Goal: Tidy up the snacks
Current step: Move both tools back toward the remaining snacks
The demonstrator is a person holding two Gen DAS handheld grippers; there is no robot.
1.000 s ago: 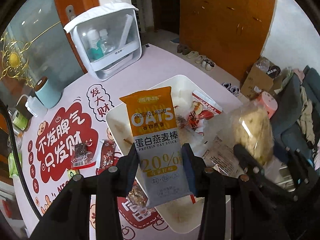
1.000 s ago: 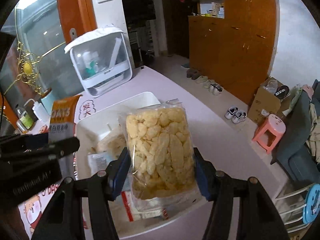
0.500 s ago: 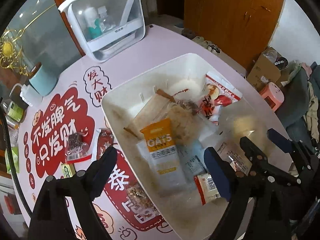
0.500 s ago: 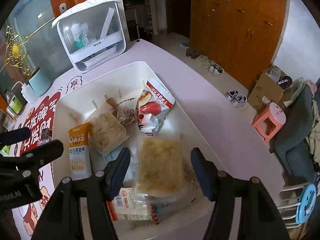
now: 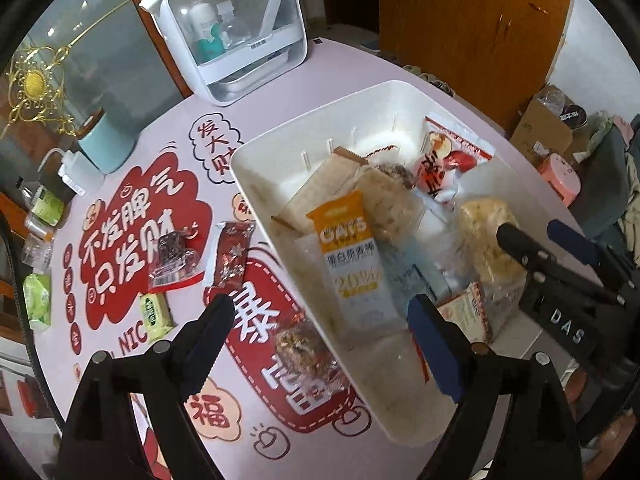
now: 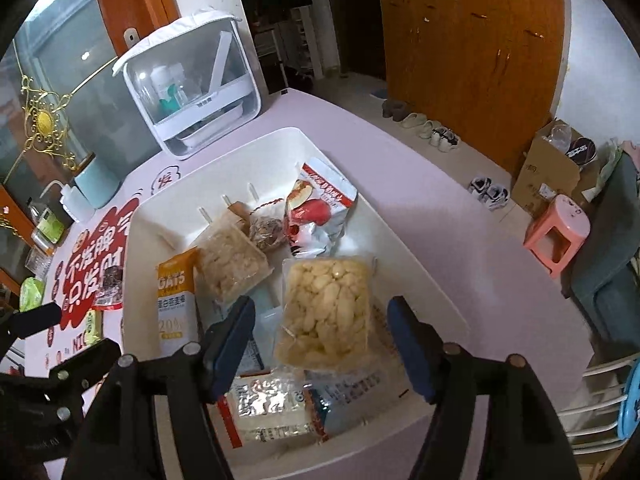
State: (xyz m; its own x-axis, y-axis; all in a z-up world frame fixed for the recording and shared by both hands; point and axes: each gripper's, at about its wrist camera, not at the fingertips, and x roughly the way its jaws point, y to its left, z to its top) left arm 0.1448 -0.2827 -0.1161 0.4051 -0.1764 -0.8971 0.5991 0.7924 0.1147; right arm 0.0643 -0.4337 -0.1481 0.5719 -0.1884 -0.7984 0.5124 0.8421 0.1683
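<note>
Both packs have just been dropped: the oat bar (image 5: 352, 256) lies in the bin (image 5: 256, 184) ahead of the left claw (image 5: 320, 344), jaws apart and empty; the puffs (image 6: 326, 312) lie just ahead of the right claw (image 6: 320, 344), likewise empty; loose snacks (image 5: 232, 256) on the table come next.

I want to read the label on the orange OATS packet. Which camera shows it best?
The left wrist view: the OATS packet lies central in the white bin, its front facing the lens, though slightly blurred. The right wrist view shows it smaller and off to the left.
</note>
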